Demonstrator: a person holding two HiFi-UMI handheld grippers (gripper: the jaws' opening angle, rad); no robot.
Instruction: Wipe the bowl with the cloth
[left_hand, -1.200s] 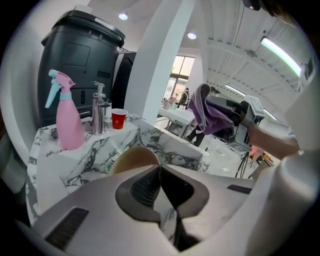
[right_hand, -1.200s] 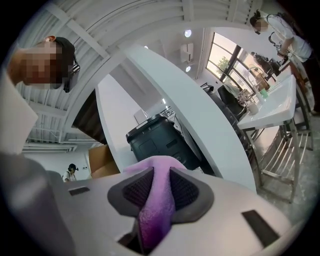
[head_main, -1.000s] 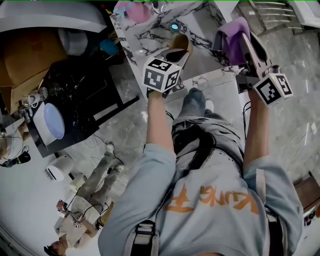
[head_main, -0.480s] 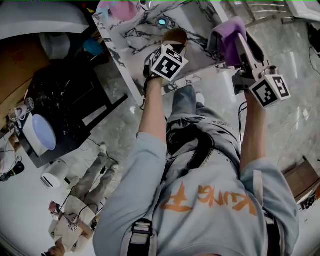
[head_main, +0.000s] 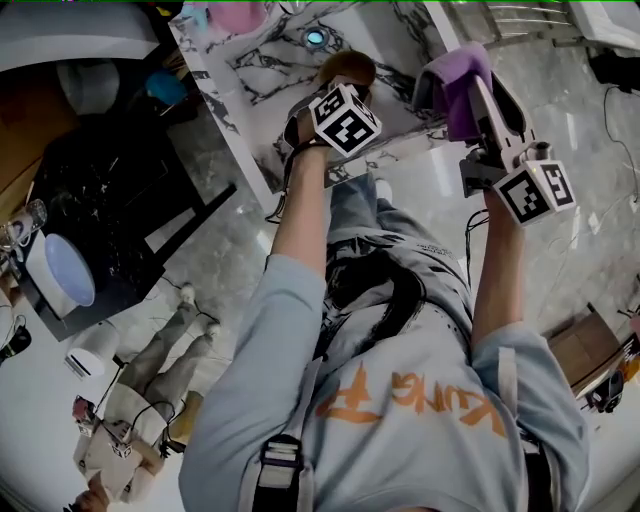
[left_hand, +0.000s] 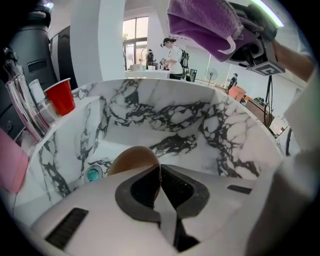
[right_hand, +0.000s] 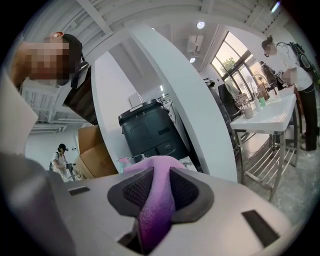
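Clamping the thin rim of the brown bowl (left_hand: 131, 159), the left gripper (left_hand: 160, 172) has its pads drawn almost together on it. The bowl stands on edge, swelling forward and to the left of the jaws, with the marble table (left_hand: 225, 140) beyond it. I cannot tell which way its mouth faces. Ahead and left of this gripper lies a small teal disc (left_hand: 93, 174), and farther off a red cup (left_hand: 61, 96). The right gripper (right_hand: 157, 182) is shut tight on the purple cloth (right_hand: 155, 205), whose long axis runs along the jaws and bunches past the tips. From the left gripper, the cloth hangs high and to the right, apart from the bowl.
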